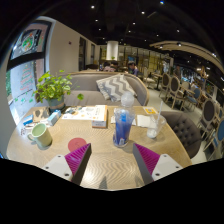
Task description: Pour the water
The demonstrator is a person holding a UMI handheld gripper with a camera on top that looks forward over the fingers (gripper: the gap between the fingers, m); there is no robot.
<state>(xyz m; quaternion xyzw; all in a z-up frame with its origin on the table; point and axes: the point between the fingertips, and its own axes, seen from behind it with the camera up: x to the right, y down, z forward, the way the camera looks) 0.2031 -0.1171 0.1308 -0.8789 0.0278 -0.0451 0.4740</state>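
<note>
Gripper view, café interior. A round wooden tabletop fills the foreground. The hand-held gripper hangs over the tabletop's near edge w/ its two magenta pads spread wide apart and nothing between them; it grips nothing. Judging by this, the grasp isn't yet begun.

Just beyond the fingers, near the tabletop's centre, stands a clear water bottle w/ a blue label, upright, roughly on the line btwn the fingers: prob. the thing to pick up for pouring. Right of it, near the right edge, a clear glass, likely the target, set close so the pour is short. Near the left edge a pale green mug; behind it a potted plant. A book or menu lies toward the far edge. A sofa w/ a striped cushion sits behind the table.
</note>
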